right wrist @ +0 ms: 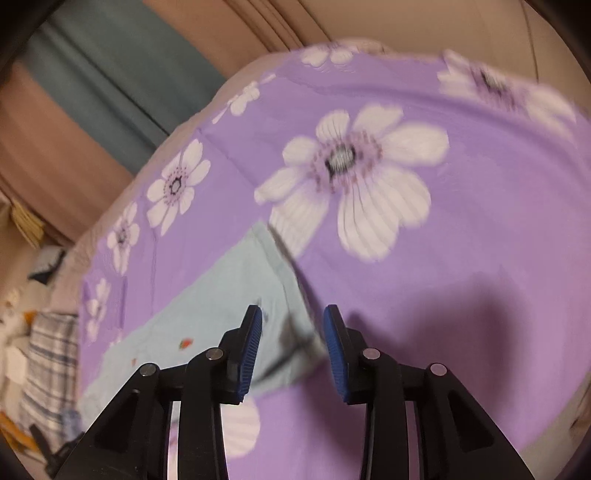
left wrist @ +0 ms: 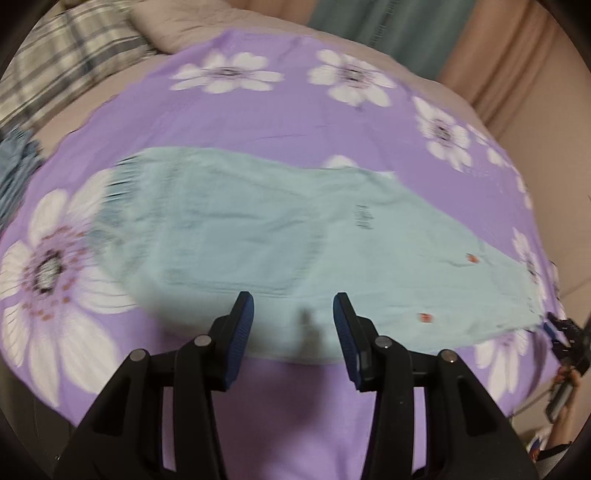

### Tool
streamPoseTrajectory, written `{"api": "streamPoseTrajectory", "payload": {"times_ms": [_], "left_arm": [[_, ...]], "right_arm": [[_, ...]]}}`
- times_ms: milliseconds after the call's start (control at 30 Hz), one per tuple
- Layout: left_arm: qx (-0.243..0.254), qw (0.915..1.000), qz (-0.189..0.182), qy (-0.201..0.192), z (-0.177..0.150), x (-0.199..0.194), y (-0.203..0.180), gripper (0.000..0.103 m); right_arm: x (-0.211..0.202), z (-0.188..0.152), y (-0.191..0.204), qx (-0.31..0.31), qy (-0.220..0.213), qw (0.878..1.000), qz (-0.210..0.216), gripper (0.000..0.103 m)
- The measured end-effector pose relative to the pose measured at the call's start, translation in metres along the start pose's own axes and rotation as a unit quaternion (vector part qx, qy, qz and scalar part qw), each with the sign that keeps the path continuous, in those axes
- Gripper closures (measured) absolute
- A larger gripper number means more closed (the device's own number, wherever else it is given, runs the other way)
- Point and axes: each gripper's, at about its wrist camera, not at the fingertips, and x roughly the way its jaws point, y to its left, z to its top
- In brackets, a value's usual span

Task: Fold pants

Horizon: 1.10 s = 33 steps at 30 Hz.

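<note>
Light blue pants [left wrist: 266, 236] lie flat on a purple sheet with white flowers [left wrist: 236, 118], waistband at the left, leg ends at the right, folded lengthwise. My left gripper [left wrist: 293, 314] is open and empty, just above the pants' near edge. My right gripper [right wrist: 292, 323] is open and empty above the leg end of the pants [right wrist: 207, 317], whose hem corner lies between its fingers. The right gripper also shows small at the far right of the left wrist view [left wrist: 557, 332].
The sheet [right wrist: 461, 258] covers a bed. A beige pillow [left wrist: 184, 22] and a plaid blanket [left wrist: 70, 51] lie at the head. Teal and pink curtains [right wrist: 110, 92] hang behind. A striped cloth [right wrist: 48, 369] lies off the bed's edge.
</note>
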Motion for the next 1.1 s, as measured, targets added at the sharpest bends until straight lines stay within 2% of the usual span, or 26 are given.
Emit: {"api": "streamPoseTrajectory", "payload": {"times_ms": [133, 233, 300, 400, 500, 567, 700, 800, 967, 1067, 1100], "left_arm": [[0.027, 0.9978, -0.056, 0.025, 0.002, 0.018, -0.045, 0.059], [0.027, 0.9938, -0.098, 0.045, 0.003, 0.034, -0.072, 0.059], [0.021, 0.992, -0.113, 0.053, 0.003, 0.047, -0.085, 0.059], [0.005, 0.9905, -0.118, 0.07, 0.002, 0.062, -0.088, 0.059], [-0.005, 0.9898, -0.094, 0.107, -0.008, 0.082, -0.082, 0.061], [-0.008, 0.9896, -0.105, 0.098, -0.01, 0.082, -0.077, 0.06], [0.001, 0.9895, -0.105, 0.099, -0.01, 0.083, -0.079, 0.06], [0.009, 0.9898, -0.103, 0.098, -0.01, 0.083, -0.082, 0.06], [0.013, 0.9901, -0.103, 0.095, -0.01, 0.082, -0.079, 0.06], [0.016, 0.9904, -0.1, 0.094, -0.011, 0.083, -0.081, 0.06], [0.02, 0.9904, -0.1, 0.094, -0.011, 0.082, -0.081, 0.059]], "right_arm": [[0.015, -0.02, -0.01, 0.044, 0.037, 0.998, 0.029, 0.068], [0.025, -0.026, -0.011, 0.068, 0.046, 0.995, 0.058, 0.065], [0.029, -0.026, -0.011, 0.085, 0.039, 0.993, 0.066, 0.065], [0.033, -0.023, -0.012, 0.124, 0.025, 0.99, 0.068, 0.065], [0.035, -0.024, -0.017, 0.146, 0.02, 0.986, 0.076, 0.065], [0.032, -0.026, -0.018, 0.168, 0.023, 0.982, 0.078, 0.065], [0.025, -0.033, -0.012, 0.172, 0.041, 0.982, 0.063, 0.065], [0.025, -0.04, -0.018, 0.205, 0.04, 0.975, 0.071, 0.065], [0.039, -0.032, -0.029, 0.251, 0.004, 0.961, 0.119, 0.065], [0.047, -0.025, -0.024, 0.247, -0.021, 0.961, 0.124, 0.065], [0.048, -0.023, -0.019, 0.235, -0.024, 0.964, 0.118, 0.069]]}}
